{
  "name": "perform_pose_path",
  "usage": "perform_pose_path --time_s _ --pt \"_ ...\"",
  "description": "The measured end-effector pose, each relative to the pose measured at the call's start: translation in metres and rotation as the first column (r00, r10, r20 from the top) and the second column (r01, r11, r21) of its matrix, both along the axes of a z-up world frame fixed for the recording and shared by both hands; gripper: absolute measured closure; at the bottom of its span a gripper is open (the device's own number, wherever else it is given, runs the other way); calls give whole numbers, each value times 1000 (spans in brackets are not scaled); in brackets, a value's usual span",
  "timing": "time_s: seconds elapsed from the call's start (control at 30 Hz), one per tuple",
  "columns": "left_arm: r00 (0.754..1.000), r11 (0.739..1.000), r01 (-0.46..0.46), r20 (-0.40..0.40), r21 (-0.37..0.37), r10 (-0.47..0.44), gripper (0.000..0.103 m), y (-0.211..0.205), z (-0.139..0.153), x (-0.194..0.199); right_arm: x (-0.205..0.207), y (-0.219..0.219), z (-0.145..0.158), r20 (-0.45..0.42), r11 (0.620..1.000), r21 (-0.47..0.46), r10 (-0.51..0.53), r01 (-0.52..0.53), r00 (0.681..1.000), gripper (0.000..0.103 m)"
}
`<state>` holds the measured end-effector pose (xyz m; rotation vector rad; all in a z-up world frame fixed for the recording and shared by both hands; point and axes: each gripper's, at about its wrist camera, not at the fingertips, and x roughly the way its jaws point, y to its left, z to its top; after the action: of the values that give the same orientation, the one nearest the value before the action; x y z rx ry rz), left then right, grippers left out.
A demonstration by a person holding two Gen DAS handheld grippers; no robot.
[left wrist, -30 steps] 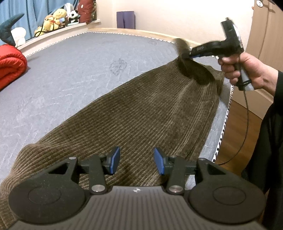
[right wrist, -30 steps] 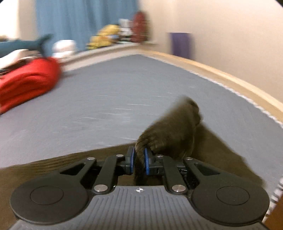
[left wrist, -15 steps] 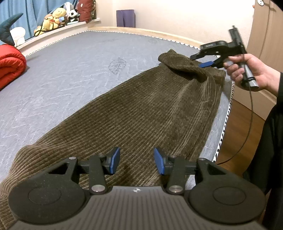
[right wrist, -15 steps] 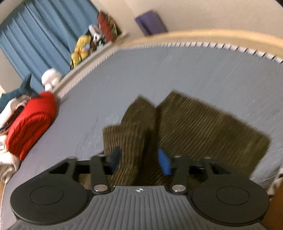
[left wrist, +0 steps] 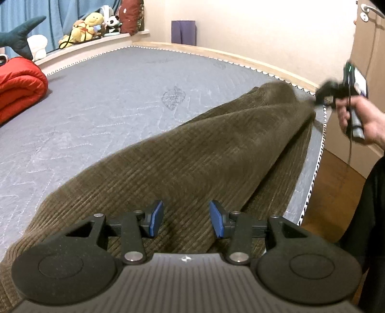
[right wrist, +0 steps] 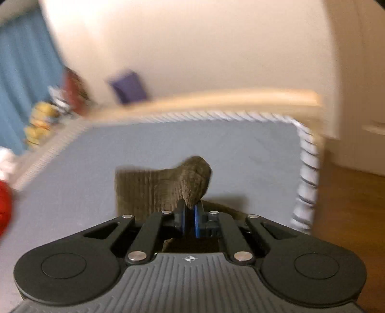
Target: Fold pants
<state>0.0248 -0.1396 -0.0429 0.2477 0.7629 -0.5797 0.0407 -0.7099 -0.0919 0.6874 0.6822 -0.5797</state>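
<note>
Brown corduroy pants (left wrist: 192,156) lie lengthwise on the grey mattress (left wrist: 108,96), running from under my left gripper to the far right corner. My left gripper (left wrist: 185,222) is open and empty, hovering just above the near end of the pants. My right gripper (right wrist: 190,220) is shut on the far end of the pants (right wrist: 192,178) and lifts that end off the mattress, so the cloth rises in a ridge. It shows blurred in the left wrist view (left wrist: 320,96), held in a hand at the bed's right edge.
A red folded duvet (left wrist: 19,84) lies at the mattress's left side. Stuffed toys (left wrist: 89,21) sit on the far ledge by blue curtains. The mattress's right edge (left wrist: 315,168) drops to a wooden floor (left wrist: 336,192). A person's dark clothing (left wrist: 370,216) is at right.
My right gripper, open half a second ago, has shut on the far end of the pants and pulled it up and toward the bed's right edge. My left gripper has stayed put.
</note>
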Motion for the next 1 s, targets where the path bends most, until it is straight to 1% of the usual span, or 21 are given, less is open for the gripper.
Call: perform_pose_path --time_s 0.03,0.07,0.1,0.17,0.23,0.33,0.4,0.47,0.53,0.57,0.6,0.63,0.67,0.73,0.8,0.83,0.87,0.9,0.93,0.97,1.0 --pt "1000 1000 3 0 1 -3 55 1 1 0 -2 -6 -12 -40 998 51 -18 20 999 96" --pt "1000 1000 3 2 3 -3 55 2 2 -1 -4 -9 -22 -69 996 79 -32 38 997 96" --pt "1000 1000 -1 5 3 1 55 2 4 -1 -3 -8 -23 -61 996 78 -31 35 998 95" --pt "1000 1000 -21 10 -8 21 55 9 7 0 -1 0 -14 -54 1000 16 -12 13 998 95" --pt "999 999 -50 9 -20 50 55 19 10 1 -4 7 -4 -37 999 -20 -31 30 999 95" --pt "996 995 -94 9 -20 94 55 36 13 1 -11 17 3 -79 993 -67 -102 97 992 95" --pt "993 993 -115 10 -28 116 55 51 18 1 -4 26 4 -110 992 -98 -91 81 990 95" --pt "995 994 -101 -14 -34 100 55 69 23 0 -1 36 13 -102 984 -156 -103 86 989 94" --pt "998 1000 -14 -61 -16 13 50 81 20 -7 3 50 26 -60 968 -242 -87 70 994 88" --pt "997 999 35 -67 14 -34 50 83 17 -9 1 60 35 -36 955 -288 -80 66 996 78" --pt "995 996 76 -65 55 -73 50 85 12 -15 1 71 43 -3 941 -336 -56 51 998 64" --pt "993 991 99 -71 86 -93 50 86 6 -18 1 82 49 23 930 -368 -16 24 1000 58" --pt "990 987 117 -96 107 -107 50 90 -4 -21 1 92 53 41 916 -400 22 -3 999 55" --pt "984 983 127 -141 136 -108 50 95 -22 -22 -1 114 60 67 880 -473 87 -45 994 53" --pt "980 974 150 -158 169 -123 50 96 -35 -25 -8 135 65 90 848 -524 146 -78 985 50" --pt "977 970 165 -163 180 -136 50 96 -39 -26 -12 146 67 114 836 -536 207 -115 972 50" --pt "977 966 174 -153 193 -146 50 96 -42 -28 -16 162 69 138 815 -549 308 -186 941 50" --pt "978 965 175 -146 197 -147 50 96 -43 -29 -19 179 70 147 779 -566 420 -272 896 50" --pt "979 966 168 -146 195 -141 50 96 -43 -28 -22 197 70 149 723 -573 555 -386 818 50" --pt "980 970 154 -151 189 -127 50 95 -42 -26 -26 214 68 150 663 -573 663 -482 734 50" --pt "982 973 137 -154 183 -109 51 96 -41 -23 -32 234 66 151 578 -573 771 -580 619 51"
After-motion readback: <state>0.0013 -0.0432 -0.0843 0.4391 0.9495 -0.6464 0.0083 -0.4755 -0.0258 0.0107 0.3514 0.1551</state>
